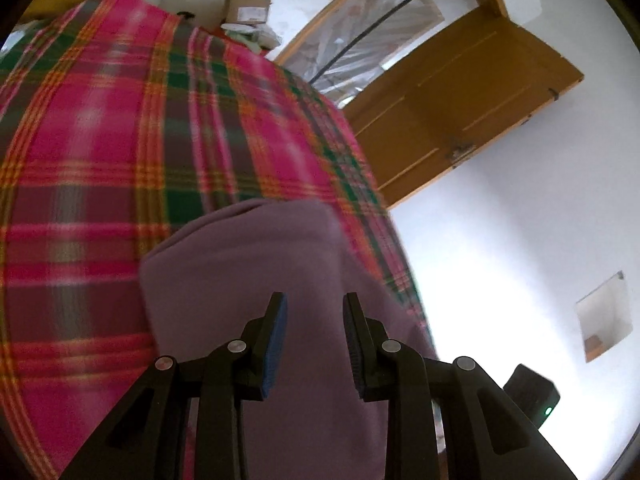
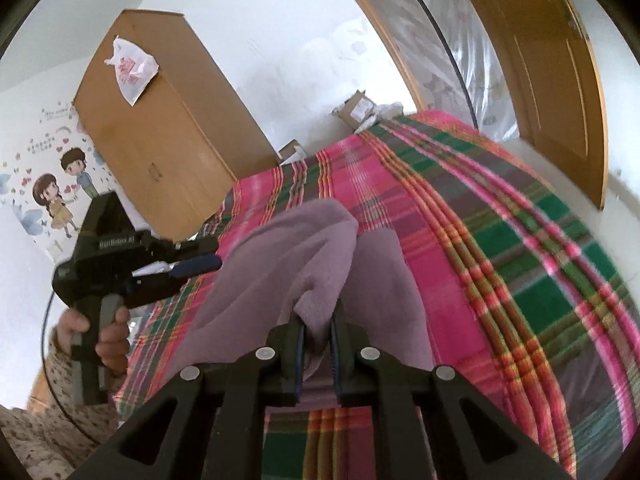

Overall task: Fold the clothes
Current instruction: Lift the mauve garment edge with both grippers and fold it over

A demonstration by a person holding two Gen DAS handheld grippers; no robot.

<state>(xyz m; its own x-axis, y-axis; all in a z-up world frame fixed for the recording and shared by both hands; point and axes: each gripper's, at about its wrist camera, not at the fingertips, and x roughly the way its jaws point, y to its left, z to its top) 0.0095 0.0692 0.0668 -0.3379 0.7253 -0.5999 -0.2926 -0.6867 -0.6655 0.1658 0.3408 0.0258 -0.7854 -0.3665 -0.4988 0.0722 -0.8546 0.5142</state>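
Colours we see on the bed and around it

We see a plain lilac garment (image 2: pixel 280 264) on a bedspread (image 2: pixel 500 240) checked in pink, green, maroon and orange; black grippers with blue pads (image 1: pixel 276 344); an ochre wooden wardrobe (image 2: pixel 160 136); white walls; a floral-print sleeve (image 2: pixel 60 420).

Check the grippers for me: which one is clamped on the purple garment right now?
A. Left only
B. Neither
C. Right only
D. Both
C. The right gripper pinches a bunched fold of the purple garment between its fingers, while the left gripper has its fingers spread apart with nothing between them.
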